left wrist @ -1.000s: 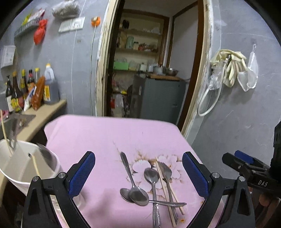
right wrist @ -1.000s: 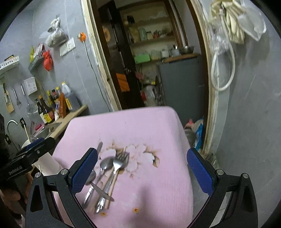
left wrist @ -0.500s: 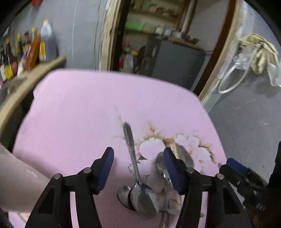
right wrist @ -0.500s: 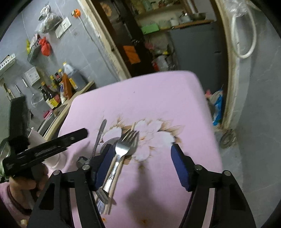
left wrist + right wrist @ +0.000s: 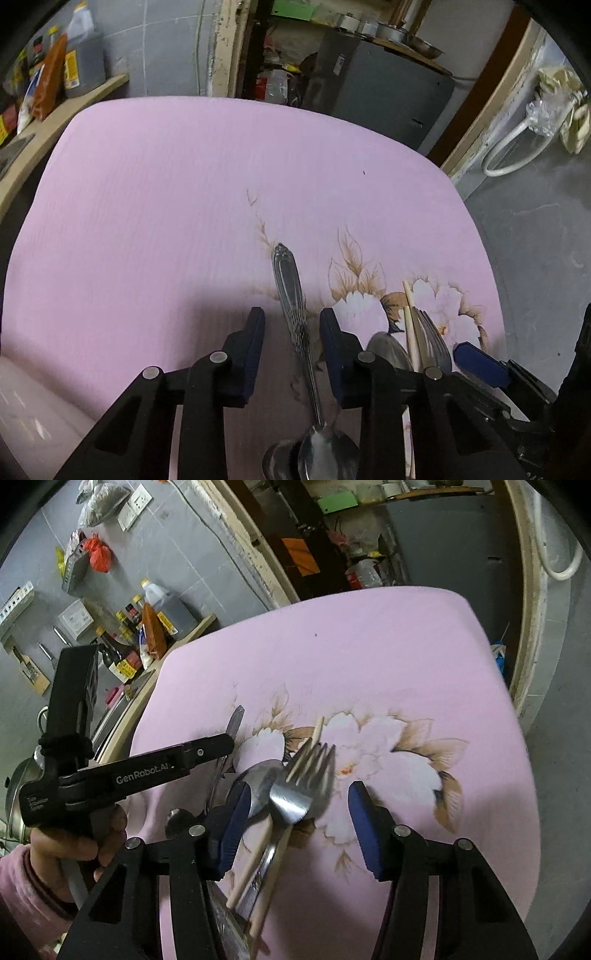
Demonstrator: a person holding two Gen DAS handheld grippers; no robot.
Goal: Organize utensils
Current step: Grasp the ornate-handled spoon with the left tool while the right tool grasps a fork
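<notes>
Several utensils lie on a pink flowered cloth (image 5: 166, 206). In the left wrist view my left gripper (image 5: 291, 325) is open and straddles the ornate handle of a metal spoon (image 5: 291, 314), whose bowl lies near the bottom edge; the pads stand a little off the handle. In the right wrist view my right gripper (image 5: 295, 805) is open low over a fork (image 5: 303, 786), a spoon (image 5: 260, 779) and two wooden chopsticks (image 5: 273, 849). The fork and chopsticks also show in the left wrist view (image 5: 428, 328). The left gripper also shows in the right wrist view (image 5: 218, 747).
A white container (image 5: 29, 417) stands at the cloth's near left corner. A wooden counter (image 5: 147, 679) with sauce bottles (image 5: 125, 653) runs along the left. A doorway and a grey cabinet (image 5: 376, 92) lie beyond the table's far edge.
Both grippers have come down and forward over the utensils and have narrowed. The left one now straddles the spoon handle; the right one is over the fork.
</notes>
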